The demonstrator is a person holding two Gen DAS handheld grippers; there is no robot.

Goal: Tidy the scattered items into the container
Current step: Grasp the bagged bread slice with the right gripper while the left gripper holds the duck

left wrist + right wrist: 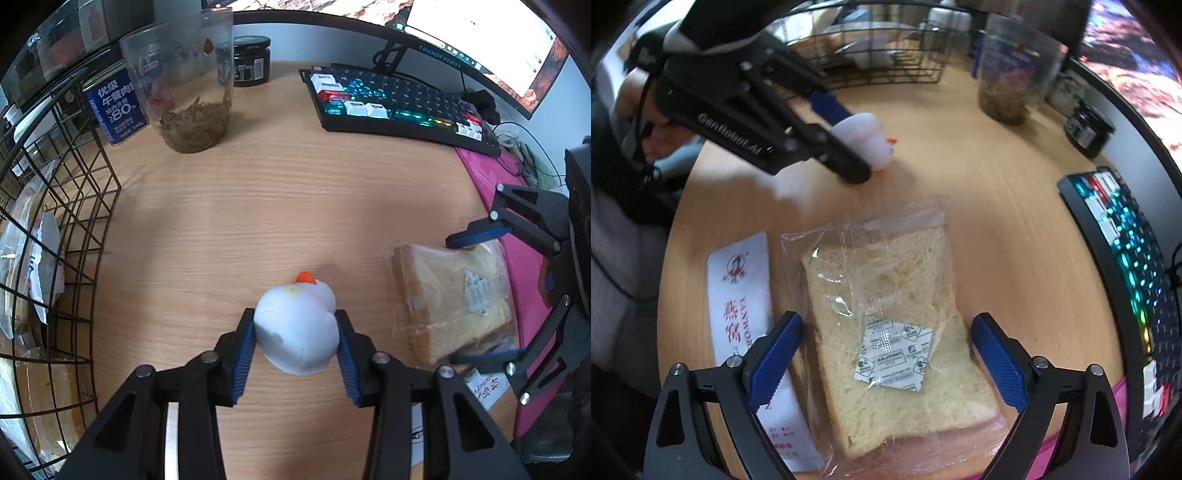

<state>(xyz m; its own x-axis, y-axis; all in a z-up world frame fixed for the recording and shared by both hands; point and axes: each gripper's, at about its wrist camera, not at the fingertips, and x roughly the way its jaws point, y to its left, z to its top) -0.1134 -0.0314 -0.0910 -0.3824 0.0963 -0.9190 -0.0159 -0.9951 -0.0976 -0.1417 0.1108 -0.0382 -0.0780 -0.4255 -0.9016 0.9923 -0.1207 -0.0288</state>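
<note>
My left gripper (297,341) is shut on a white toy duck (295,328) with an orange beak, at the desk surface; it also shows in the right wrist view (864,138). My right gripper (886,360) is open, its blue pads on either side of a bagged bread slice (897,332) lying on the desk, without touching it. The bread (450,299) lies right of the duck in the left wrist view, with the right gripper (484,295) around it. The black wire basket (55,258) stands at the left and holds wrapped items.
A clear jar of dried leaves (188,85), a blue tin (118,107) and a dark jar (251,61) stand at the back. A lit keyboard (399,103) and monitor are at the right. A white printed packet (746,314) lies beside the bread. A pink mat (498,192) lies at the right.
</note>
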